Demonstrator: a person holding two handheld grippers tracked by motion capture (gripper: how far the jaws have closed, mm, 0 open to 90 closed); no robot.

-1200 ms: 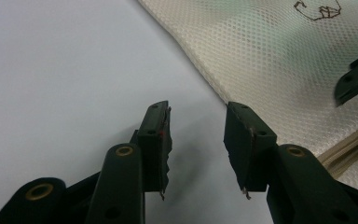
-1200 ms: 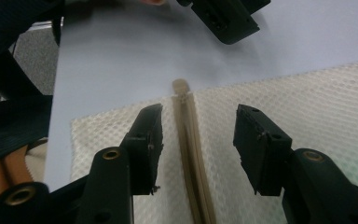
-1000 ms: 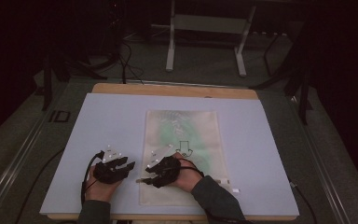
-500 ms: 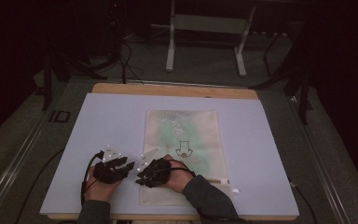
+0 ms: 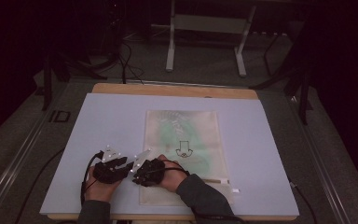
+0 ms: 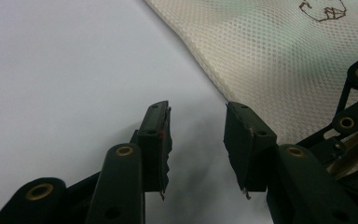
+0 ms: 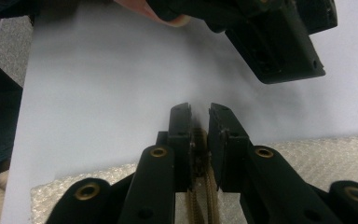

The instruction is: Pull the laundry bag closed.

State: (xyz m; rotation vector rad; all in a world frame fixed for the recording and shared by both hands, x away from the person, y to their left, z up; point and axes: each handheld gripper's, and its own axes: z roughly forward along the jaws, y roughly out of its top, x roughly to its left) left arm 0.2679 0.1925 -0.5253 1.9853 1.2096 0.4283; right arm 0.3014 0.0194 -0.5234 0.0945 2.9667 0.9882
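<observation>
1. One mesh bag, pale with a small dark drawing on it, lies flat at the middle of the white counter, its near end towards the person.
2. Bag's zipper runs along the near edge; in the right gripper view it sits between the right claw's jaws.
3. Right claw has just been closing; jaws now nearly together, pinching the zipper at the bag's near left corner.
4. Left claw spread, nothing between the jaws, low over bare counter just beside the bag's left edge.
5. Both claws close together in the high view, left just beside right. Left claw's black body shows at the top of the right gripper view.
6. Grey floor and a metal stand beyond the counter's far edge.
</observation>
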